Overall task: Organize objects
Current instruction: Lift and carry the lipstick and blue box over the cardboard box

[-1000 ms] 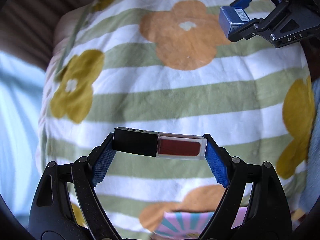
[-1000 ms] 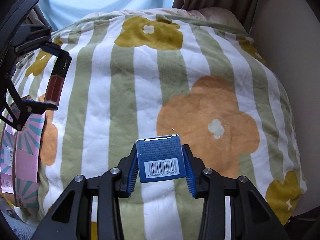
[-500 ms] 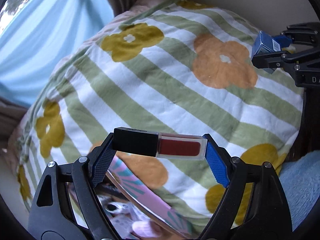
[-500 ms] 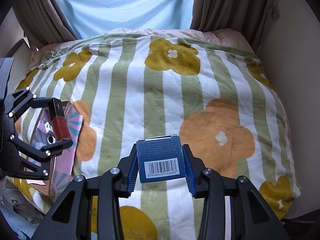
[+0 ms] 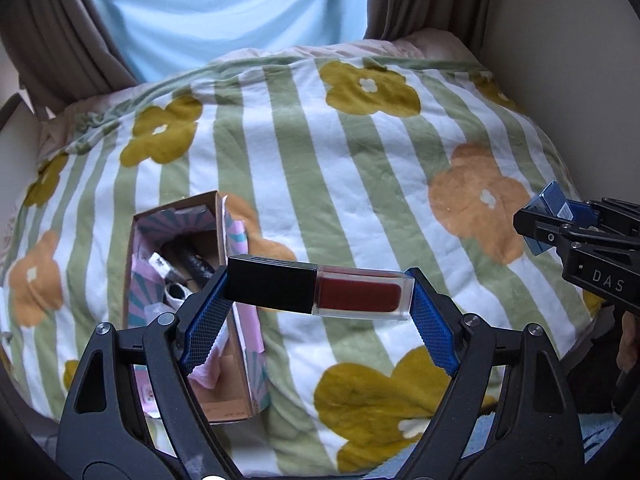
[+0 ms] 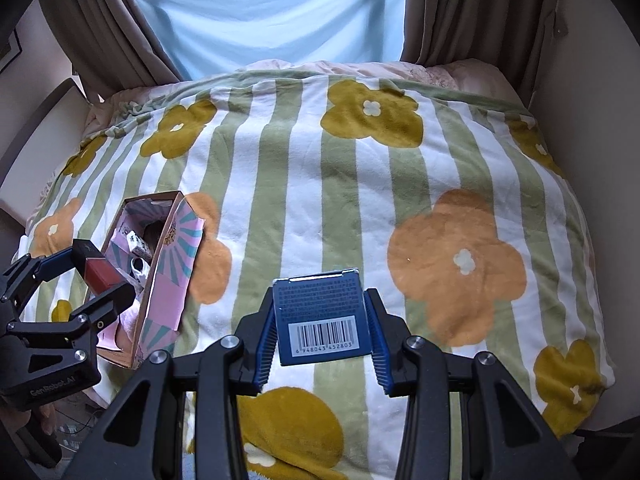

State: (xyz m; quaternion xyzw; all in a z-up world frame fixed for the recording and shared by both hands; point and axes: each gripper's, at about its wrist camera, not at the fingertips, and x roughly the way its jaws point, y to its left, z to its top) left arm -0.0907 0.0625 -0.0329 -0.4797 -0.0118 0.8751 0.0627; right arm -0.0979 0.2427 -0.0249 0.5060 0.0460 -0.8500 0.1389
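Left wrist view: left claw (image 5: 318, 294) grips lipstick (image 5: 320, 289); right claw (image 6: 322, 330) clamps blue box (image 6: 320, 316).

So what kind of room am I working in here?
Most likely a bedroom. The work surface is a bed under a flower-and-stripe quilt, set against a window with brown curtains and a pale blue sheer. An open patterned box of small items sits on the quilt.

A flowered striped blanket (image 6: 304, 184) (perhaps on a bed) lies below brown curtains (image 6: 460, 12).
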